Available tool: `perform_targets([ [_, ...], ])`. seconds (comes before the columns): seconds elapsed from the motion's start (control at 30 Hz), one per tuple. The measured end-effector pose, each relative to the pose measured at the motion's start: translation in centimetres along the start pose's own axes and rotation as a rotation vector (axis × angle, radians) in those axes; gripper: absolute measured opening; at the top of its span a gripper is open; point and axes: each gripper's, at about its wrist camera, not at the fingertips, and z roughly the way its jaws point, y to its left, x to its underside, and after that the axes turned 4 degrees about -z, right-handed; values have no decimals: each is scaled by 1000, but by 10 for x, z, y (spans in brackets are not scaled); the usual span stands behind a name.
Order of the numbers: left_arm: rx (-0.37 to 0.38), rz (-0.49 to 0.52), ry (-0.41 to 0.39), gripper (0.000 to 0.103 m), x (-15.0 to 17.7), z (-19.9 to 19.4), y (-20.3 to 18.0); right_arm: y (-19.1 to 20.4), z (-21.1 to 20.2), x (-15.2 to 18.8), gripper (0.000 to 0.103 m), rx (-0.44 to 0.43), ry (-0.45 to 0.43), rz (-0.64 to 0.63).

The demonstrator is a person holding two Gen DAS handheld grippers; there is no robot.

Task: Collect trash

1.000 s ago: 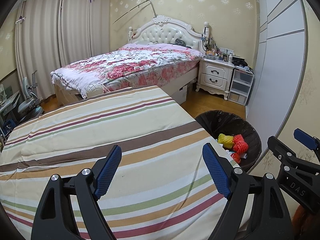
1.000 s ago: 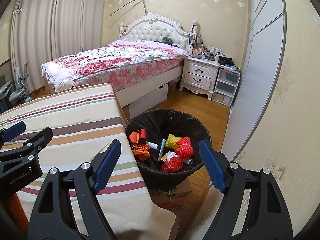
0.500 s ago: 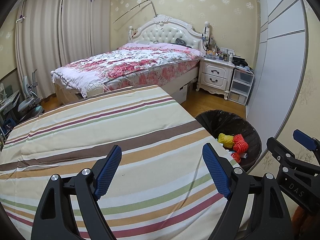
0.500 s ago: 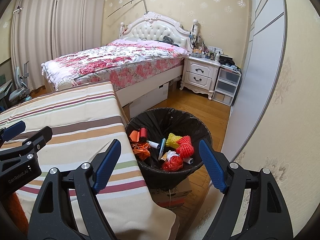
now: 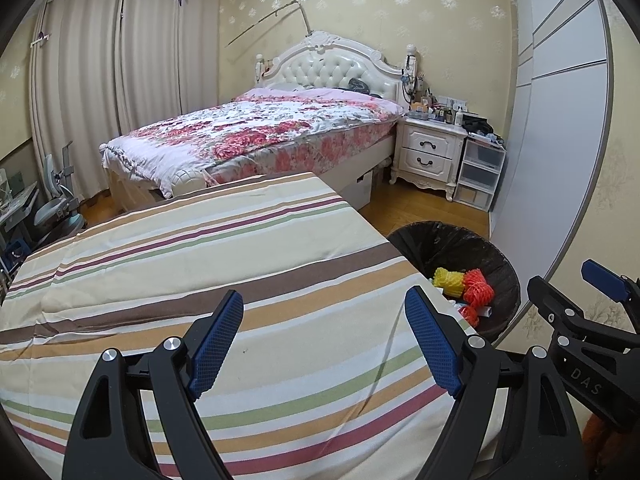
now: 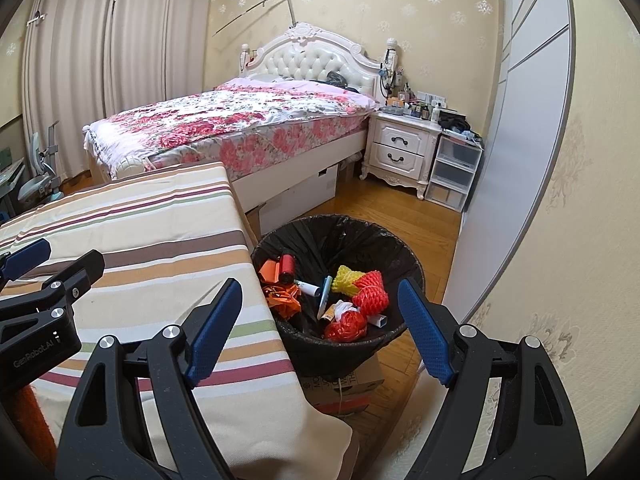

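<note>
A round bin with a black liner (image 6: 340,232) stands on the floor beside the right edge of the striped table (image 6: 152,240). Inside it lie red and yellow foam nets (image 6: 370,294), orange wrappers (image 6: 282,296), a red roll and small tubes. My right gripper (image 6: 320,320) hovers above the bin's near rim, open, with nothing between its blue pads. My left gripper (image 5: 324,344) hangs open over the bare striped cloth (image 5: 200,260), also holding nothing. The bin (image 5: 452,240) shows at the right in the left wrist view, partly hidden by the table edge.
A bed with a floral quilt (image 6: 240,120) fills the back of the room. A white nightstand (image 6: 402,148) and plastic drawers (image 6: 456,172) stand against the far wall. A cardboard box (image 6: 344,388) sits under the bin. A wardrobe door (image 6: 520,140) bounds the right side.
</note>
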Motion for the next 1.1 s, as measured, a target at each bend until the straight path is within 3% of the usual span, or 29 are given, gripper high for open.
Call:
perform_targets([
  [1.1, -26, 10, -19, 86, -10, 2, -4, 2, 0, 0, 78, -2, 5, -4],
])
